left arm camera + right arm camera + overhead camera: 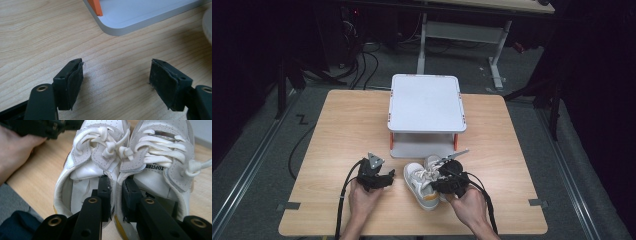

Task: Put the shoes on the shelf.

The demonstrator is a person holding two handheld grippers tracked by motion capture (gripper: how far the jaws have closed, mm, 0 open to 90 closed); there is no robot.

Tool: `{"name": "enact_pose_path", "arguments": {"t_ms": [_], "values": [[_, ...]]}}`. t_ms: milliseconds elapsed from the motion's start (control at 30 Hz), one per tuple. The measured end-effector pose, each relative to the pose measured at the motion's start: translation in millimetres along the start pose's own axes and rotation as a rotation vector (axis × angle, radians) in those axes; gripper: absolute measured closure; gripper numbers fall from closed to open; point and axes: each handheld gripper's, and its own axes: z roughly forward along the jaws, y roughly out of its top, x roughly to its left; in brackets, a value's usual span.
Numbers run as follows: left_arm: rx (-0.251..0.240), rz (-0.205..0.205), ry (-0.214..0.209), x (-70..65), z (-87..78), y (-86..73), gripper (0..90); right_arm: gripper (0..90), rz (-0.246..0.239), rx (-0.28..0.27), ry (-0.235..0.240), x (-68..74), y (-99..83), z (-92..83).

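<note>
Together, shoes (120, 170) pinched by right claw (116, 192)

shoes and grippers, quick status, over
Right gripper shut on the pair of shoes, pinching both inner collars together. Left gripper open, empty, over bare table. Grey shelf stand just behind shoes.

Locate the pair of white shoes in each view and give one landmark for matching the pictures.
High view: pair of white shoes at lower centre, just before the grey shelf stand, under the right tongs.
Left gripper view: a pale curved edge at far right, too cropped to identify.
Right gripper view: shoes at centre, their adjoining collars pinched.
Shared landmark: the wooden table.
</note>
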Motion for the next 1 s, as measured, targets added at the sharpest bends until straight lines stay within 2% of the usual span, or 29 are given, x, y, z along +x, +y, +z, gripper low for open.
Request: {"name": "enact_pose_path", "arguments": {"t_ms": [200, 467, 633, 767, 1000], "values": [[0.0, -0.001, 0.0, -0.2, 0.0, 0.0, 27.6, 79.2, 0.039, -0.045, -0.026, -9.4, 9.8, -0.2], [0.0, 0.0, -0.001, -0.2, -0.1, 0.0, 27.7, 79.2, 0.079, -0.108, -0.078, -14.5, 24.6, 12.7], [0.0, -0.001, -0.002, -0.3, -0.1, -0.1, 27.7, 79.0, 0.124, -0.16, -0.112, -18.2, 38.3, 19.2], [0.0, -0.001, -0.002, -0.2, -0.1, -0.1, 27.8, 79.0, 0.163, -0.181, -0.135, -23.6, 46.6, 25.6], [0.0, 0.006, -0.01, -0.2, -0.5, -0.1, 28.7, 78.9, 0.203, -0.208, -0.191, -30.5, 55.9, 42.3]]}}
